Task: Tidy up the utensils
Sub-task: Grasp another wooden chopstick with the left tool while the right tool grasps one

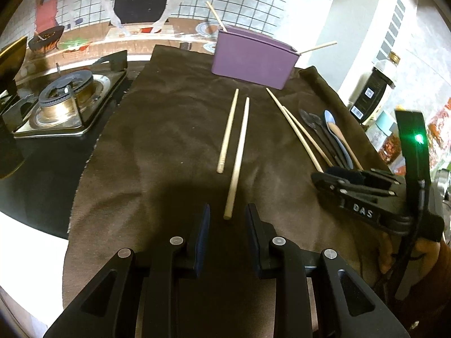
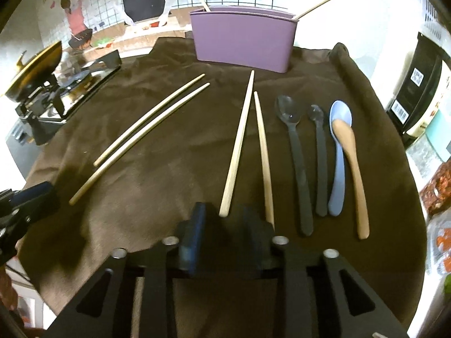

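A gas stove (image 2: 70, 84) is seen past the left edge of a brown cloth (image 2: 157, 169), with a gold-coloured pan (image 2: 36, 64) beside it. At the far edge of the cloth, near its middle, a purple holder (image 2: 242, 39) stands upright, and two chopsticks (image 2: 318, 5) lean out of it, one at each end.

On the left half of the cloth, a pair of chopsticks (image 2: 146, 132) is laid side by side, slanting from the near left toward the holder. The left gripper (image 1: 227, 214) is held low over the near end of the longer stick of this pair; its jaws are apart, one on each side of the stick's tip, and no pad is seen to press on it.

Near the middle, a second pair of chopsticks (image 2: 239, 146) is laid, the tips close together at the far end and spread at the near end. The right gripper (image 2: 225, 219) is held at their near ends with its jaws parted; the left stick's end lies between them, unpressed, and the right stick's end lies at the right pad.

Toward the right edge, four spoons are laid in a row: a large dark spoon (image 2: 296, 152), a small dark spoon (image 2: 320, 152), a pale blue spoon (image 2: 339, 169) and a wooden spoon (image 2: 355, 174), whose bowl rests in the blue one's bowl. Jars and boxes (image 2: 414, 84) are seen past the right edge.
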`<state>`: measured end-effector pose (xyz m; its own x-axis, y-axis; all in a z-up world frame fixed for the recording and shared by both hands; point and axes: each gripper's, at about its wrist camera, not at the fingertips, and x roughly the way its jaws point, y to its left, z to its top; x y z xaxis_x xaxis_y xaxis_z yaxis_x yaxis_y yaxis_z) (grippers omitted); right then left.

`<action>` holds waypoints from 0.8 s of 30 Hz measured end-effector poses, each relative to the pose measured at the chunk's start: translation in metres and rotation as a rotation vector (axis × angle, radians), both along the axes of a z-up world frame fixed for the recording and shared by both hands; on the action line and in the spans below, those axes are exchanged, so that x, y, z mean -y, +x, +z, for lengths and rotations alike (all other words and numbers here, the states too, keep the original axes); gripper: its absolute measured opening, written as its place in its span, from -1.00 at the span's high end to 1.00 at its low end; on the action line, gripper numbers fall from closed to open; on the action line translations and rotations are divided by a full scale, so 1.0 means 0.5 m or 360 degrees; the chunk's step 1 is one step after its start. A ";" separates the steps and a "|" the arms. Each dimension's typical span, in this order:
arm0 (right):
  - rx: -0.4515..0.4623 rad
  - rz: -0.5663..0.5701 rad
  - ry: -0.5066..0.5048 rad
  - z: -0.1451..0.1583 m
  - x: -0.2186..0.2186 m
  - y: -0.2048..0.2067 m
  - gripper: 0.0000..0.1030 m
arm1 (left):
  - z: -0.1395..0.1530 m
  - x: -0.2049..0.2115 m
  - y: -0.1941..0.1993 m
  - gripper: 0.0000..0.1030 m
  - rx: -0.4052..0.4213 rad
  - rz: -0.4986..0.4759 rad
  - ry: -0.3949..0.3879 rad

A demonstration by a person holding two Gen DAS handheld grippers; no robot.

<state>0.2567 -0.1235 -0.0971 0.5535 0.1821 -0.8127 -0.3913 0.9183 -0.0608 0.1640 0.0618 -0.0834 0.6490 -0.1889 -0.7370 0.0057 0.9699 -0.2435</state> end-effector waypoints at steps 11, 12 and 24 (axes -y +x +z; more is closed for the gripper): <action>0.0039 -0.0054 0.0062 0.033 0.037 -0.018 0.89 | -0.012 0.026 0.027 0.45 0.0001 0.0015 0.0162; 0.0047 -0.0066 0.0069 0.038 0.043 -0.021 0.89 | -0.013 0.026 0.029 0.45 0.0000 0.0019 0.0165; 0.0123 -0.0126 0.0091 0.072 0.082 -0.048 0.89 | -0.035 0.034 0.048 0.47 -0.0019 0.0088 0.0222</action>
